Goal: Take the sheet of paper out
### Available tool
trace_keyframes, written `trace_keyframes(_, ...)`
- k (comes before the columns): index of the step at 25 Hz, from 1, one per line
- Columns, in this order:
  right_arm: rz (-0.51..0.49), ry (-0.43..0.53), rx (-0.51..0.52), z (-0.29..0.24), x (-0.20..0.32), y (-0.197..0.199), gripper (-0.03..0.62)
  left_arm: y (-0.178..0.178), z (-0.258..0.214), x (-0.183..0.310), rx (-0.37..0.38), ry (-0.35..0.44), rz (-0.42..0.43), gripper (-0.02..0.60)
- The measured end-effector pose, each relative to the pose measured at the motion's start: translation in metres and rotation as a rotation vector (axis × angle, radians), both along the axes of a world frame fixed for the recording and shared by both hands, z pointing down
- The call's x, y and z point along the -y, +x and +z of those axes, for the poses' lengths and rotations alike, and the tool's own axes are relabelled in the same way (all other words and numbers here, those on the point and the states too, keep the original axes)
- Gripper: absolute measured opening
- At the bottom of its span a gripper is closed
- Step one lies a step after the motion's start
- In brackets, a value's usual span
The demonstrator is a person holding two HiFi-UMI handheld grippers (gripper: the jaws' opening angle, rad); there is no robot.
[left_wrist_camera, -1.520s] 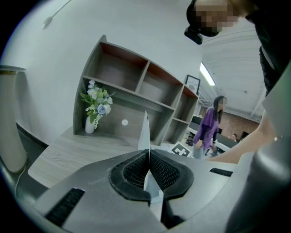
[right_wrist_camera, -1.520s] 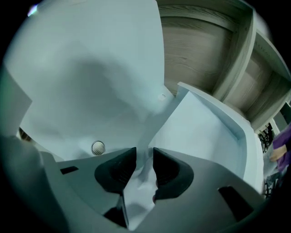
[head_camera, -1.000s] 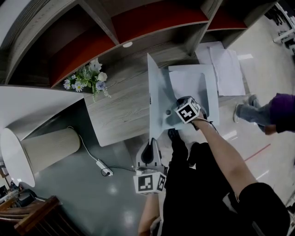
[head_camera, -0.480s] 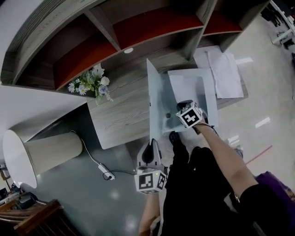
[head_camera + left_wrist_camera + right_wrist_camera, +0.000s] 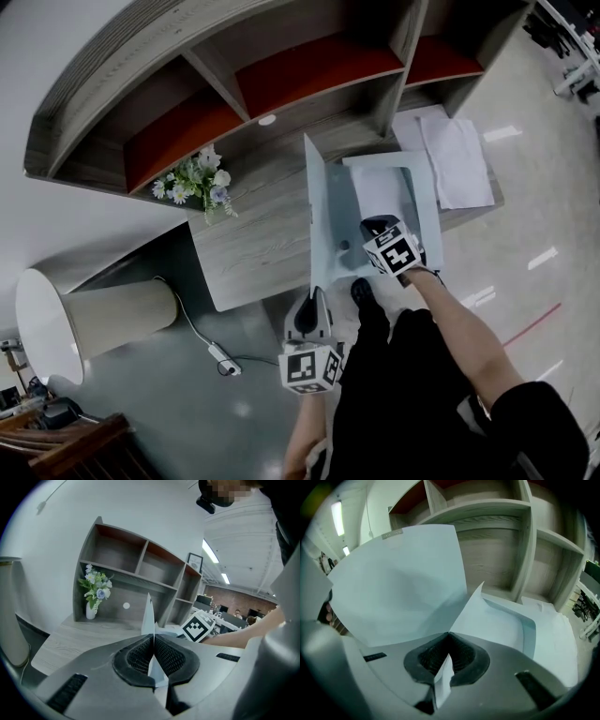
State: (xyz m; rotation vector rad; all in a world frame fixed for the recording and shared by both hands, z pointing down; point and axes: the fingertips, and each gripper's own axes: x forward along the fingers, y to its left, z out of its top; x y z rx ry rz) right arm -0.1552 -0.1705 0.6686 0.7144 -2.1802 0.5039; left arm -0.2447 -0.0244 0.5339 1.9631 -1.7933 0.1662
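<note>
Jaws of your right gripper [image 5: 448, 637] are clamped on the sheet of paper [image 5: 487, 620], which lies in the folder pocket [image 5: 528, 632] at two o'clock. Draw it straight out, slowly, while your left gripper [image 5: 153, 643], pinching the cover [image 5: 149, 613], holds firm.

Even indoor light — ceiling strips [image 5: 209, 551] bright, floor [image 5: 542, 258] glare streaks; fisheye bending, dark corners; right gripper view soft.

White sheet of paper [image 5: 487, 620], one corner raised and pinched between the right jaws; pale folder cover [image 5: 147, 620] upright, edge clamped between the left jaws.
</note>
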Motion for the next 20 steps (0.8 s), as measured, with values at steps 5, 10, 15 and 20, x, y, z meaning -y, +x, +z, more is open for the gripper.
trace_keyframes(5, 0.007, 0.031, 0.078, -0.03, -0.001, -0.001, 0.012, 0.008, -0.003, 0.001, 0.001, -0.008, 0.015, 0.015)
trace_keyframes(10, 0.009, 0.071, 0.143, -0.058, 0.0, 0.0, 0.012, 0.016, -0.005, 0.004, 0.018, -0.006, 0.037, 0.015)
trace_keyframes(15, 0.007, 0.102, 0.194, -0.083, -0.001, 0.006, 0.012, 0.025, -0.007, 0.007, 0.015, -0.001, 0.056, 0.015)
trace_keyframes(20, 0.028, 0.142, 0.265, -0.113, -0.007, 0.017, 0.012, 0.037, -0.01, 0.01, 0.015, 0.006, 0.082, 0.017)
